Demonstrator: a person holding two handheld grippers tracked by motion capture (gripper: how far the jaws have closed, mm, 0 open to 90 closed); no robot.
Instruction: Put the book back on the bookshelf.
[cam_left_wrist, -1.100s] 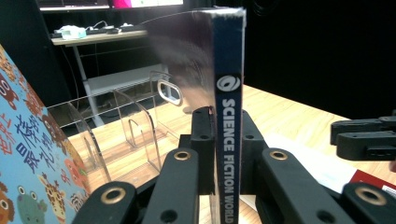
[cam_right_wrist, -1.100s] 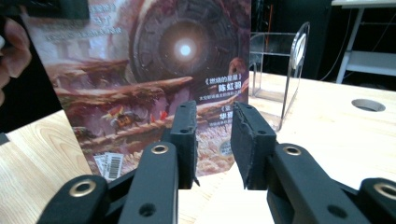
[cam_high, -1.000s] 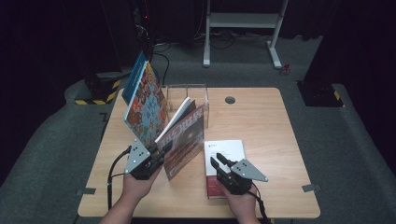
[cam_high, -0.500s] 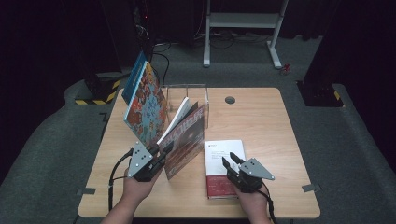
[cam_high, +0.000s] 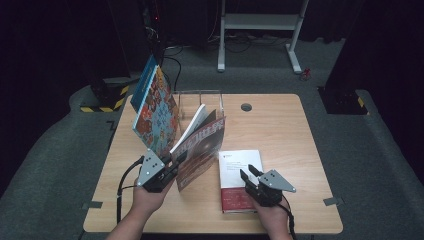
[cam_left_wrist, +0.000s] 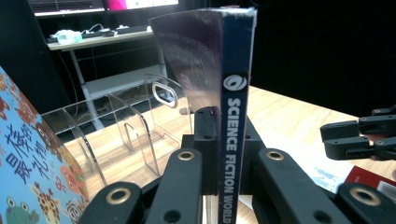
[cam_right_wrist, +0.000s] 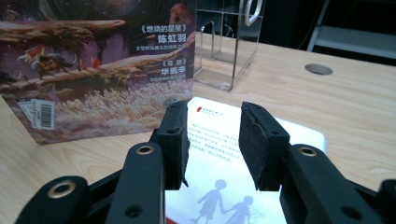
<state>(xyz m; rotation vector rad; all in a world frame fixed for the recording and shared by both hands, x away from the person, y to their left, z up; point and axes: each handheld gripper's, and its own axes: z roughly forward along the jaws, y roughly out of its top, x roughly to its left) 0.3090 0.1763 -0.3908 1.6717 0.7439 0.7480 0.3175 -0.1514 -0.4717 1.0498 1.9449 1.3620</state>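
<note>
1. Magazine (cam_high: 200, 150) with "Science Fiction World" on its spine stands tilted at centre of the high view, its spine pinched between the jaws of the left gripper (cam_high: 172, 164).
2. Right gripper (cam_high: 250, 176), lower right, hangs with jaws parted and empty over a white-and-red book (cam_high: 239, 167) lying flat on the table (cam_high: 280, 125).
3. Colourful picture book (cam_high: 155, 110) leans at upper left beside a clear acrylic rack (cam_high: 200, 100).

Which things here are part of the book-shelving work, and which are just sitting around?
In the job:
left claw, shut on the Science Fiction World magazine
right claw, open over the white-and-red book
clear acrylic book rack
colourful picture book leaning by the rack

Lying about:
round cable port in the table
white stand behind
</note>
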